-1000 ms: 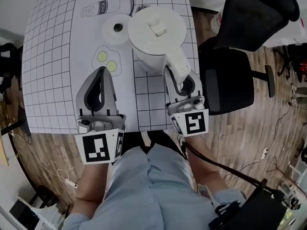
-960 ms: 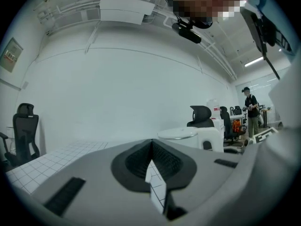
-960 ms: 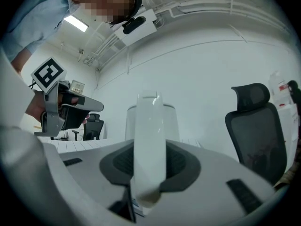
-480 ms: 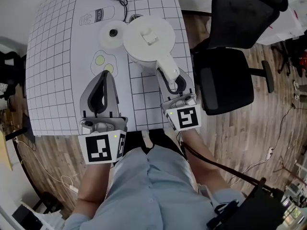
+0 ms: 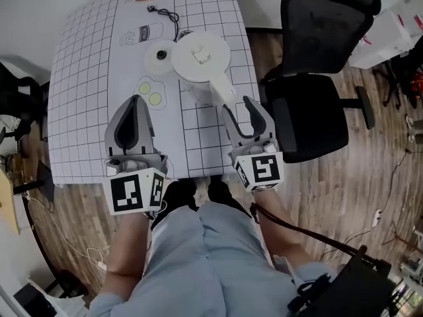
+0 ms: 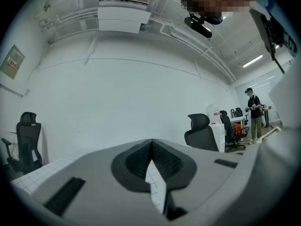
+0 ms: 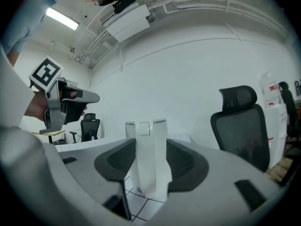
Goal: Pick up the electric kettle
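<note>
The white electric kettle stands on the grid mat, right beside its round base. Its handle points toward me. My right gripper has just been opening; its jaws stand wide, with the handle's end at the fingertips and no pad pressing on it. In the right gripper view the handle rises upright just ahead of the right gripper. My left gripper hovers over the mat to the kettle's left, shut on nothing, and its fingertips meet in the left gripper view.
A black office chair stands close to the table's right edge. The base's black cord runs to the far end of the mat. Printed fried eggs lie ahead of the left gripper. A person stands far off.
The right jaws have opened off the kettle's handle and drawn back toward me. The kettle now stands free beside its base. The left gripper has pulled back a little too.
</note>
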Action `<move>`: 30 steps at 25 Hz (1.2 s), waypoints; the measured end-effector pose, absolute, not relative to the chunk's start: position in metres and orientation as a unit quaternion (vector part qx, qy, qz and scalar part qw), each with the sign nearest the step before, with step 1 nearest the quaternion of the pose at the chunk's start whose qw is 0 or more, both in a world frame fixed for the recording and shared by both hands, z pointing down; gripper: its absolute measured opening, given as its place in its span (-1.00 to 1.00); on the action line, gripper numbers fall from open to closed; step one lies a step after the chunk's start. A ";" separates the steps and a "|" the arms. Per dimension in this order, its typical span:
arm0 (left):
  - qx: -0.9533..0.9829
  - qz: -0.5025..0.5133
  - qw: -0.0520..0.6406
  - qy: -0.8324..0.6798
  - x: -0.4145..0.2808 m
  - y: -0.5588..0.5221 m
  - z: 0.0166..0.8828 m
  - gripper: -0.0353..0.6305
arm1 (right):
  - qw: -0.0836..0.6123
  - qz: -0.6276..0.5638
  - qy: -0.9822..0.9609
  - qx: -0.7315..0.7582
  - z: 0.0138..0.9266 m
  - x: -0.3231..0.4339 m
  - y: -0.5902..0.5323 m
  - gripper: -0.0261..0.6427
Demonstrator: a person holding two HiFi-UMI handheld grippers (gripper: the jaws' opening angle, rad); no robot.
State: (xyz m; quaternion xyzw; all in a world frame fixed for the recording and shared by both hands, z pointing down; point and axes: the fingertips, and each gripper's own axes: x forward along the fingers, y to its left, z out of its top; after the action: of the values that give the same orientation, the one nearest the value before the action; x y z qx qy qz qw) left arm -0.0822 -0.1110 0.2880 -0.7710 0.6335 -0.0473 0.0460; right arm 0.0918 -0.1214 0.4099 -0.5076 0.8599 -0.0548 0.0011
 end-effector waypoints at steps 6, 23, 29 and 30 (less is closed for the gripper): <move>-0.784 -0.036 0.050 0.618 -0.075 -0.097 0.299 -0.89 | 0.064 -0.021 0.871 -0.487 0.350 0.080 -0.090 -0.44; -0.782 0.011 0.109 0.614 -0.138 -0.082 0.235 -0.89 | 0.065 0.055 0.886 -0.456 0.265 -0.049 -0.091 -0.90; -0.782 0.012 0.114 0.612 -0.139 -0.077 0.238 -0.89 | 0.084 0.071 0.882 -0.458 0.251 -0.056 -0.090 -0.92; -0.782 0.013 0.113 0.613 -0.139 -0.078 0.238 -0.89 | 0.092 0.073 0.881 -0.458 0.247 -0.056 -0.090 -0.92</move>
State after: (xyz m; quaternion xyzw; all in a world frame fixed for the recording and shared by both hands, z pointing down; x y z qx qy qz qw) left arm -0.1388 -0.0777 0.2379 -0.7820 0.6127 0.0129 0.1134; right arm -0.0561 -0.0904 0.2468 -0.4582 0.8810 0.0731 0.0921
